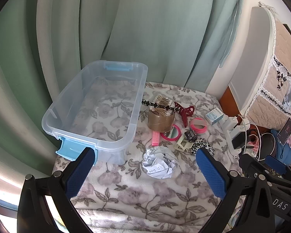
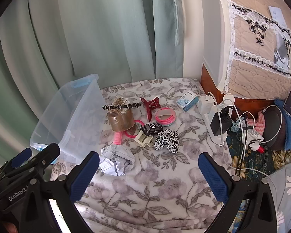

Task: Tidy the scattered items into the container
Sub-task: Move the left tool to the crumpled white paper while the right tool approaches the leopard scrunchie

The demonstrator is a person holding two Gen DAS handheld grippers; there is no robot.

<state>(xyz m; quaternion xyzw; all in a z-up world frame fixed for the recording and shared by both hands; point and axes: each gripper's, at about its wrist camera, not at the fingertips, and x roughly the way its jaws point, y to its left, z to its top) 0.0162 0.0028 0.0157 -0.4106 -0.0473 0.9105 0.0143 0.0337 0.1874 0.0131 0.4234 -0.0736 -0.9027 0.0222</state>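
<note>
I see both grippers hovering over the floral blanket [image 1: 145,194], fingers spread wide and grasping nothing: left gripper [image 1: 145,169], right gripper [image 2: 148,172]. The clear container [image 1: 95,106] sits empty at the left. The scattered items lie just beside it: tape roll [image 1: 161,121], crumpled paper [image 1: 159,165], red hair claw [image 1: 186,112], spotted scrunchie [image 2: 166,140].

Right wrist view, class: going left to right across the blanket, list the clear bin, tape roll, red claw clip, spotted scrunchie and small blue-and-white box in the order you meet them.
bin → tape roll → red claw clip → scrunchie → box
</note>
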